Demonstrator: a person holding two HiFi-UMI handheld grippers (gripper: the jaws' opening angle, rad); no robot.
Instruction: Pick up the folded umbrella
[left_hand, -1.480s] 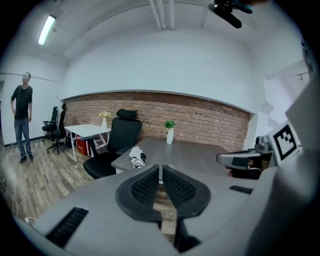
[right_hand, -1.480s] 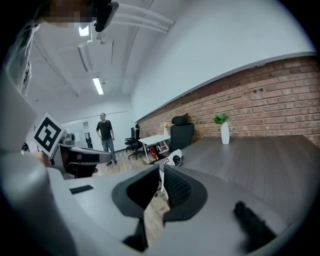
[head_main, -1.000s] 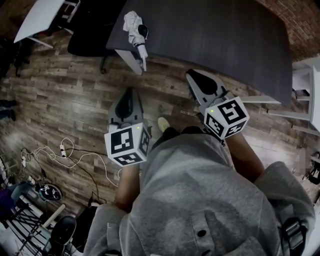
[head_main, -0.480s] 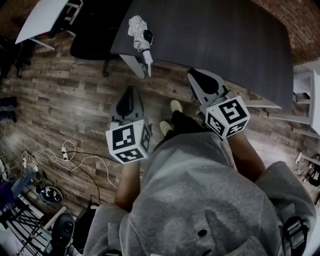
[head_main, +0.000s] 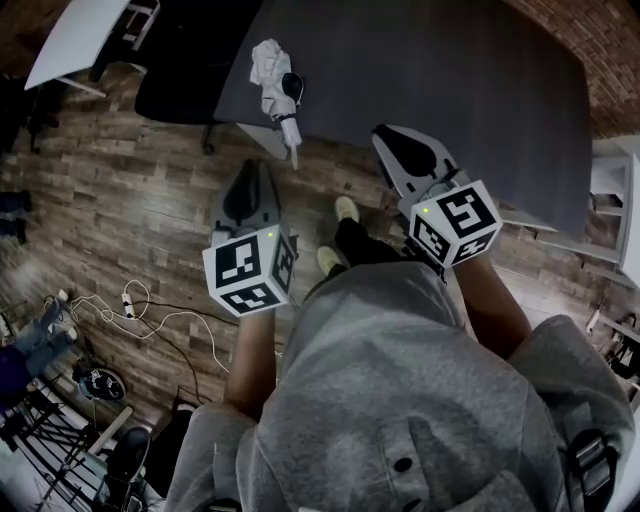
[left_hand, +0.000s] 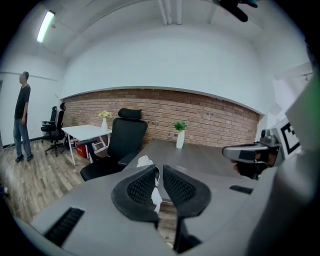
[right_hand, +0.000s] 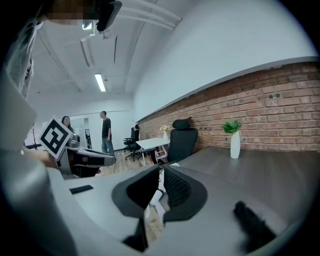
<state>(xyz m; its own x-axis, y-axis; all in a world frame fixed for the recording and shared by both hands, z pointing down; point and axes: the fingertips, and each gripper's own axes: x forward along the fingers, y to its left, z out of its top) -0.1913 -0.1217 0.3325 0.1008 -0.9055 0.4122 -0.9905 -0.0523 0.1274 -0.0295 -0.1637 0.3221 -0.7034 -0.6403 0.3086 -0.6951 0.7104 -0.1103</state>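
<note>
Dark grey desk surface fills the top of the head view, above a brown wood-plank floor. A folded umbrella of pale crumpled fabric with a black handle lies at the surface's 7 o'clock corner, and its narrow end pokes past the near edge.

The left gripper hangs over the floor, apart from the umbrella, which sits at about 1 o'clock from its tips. In the left gripper view its jaws stand together with only a sliver between them and hold nothing. The umbrella shows beyond that sliver.

The right gripper hovers at the surface's near edge, with the umbrella at about 10 o'clock from it and well apart. Its jaws are also drawn close together and hold nothing.

A black office chair stands at 9 o'clock from the umbrella. A white table sits in the 10 o'clock corner. White cables trail across the floor at 8 o'clock. A white vase with a green plant rests on the far side of the surface, before a red brick wall.
</note>
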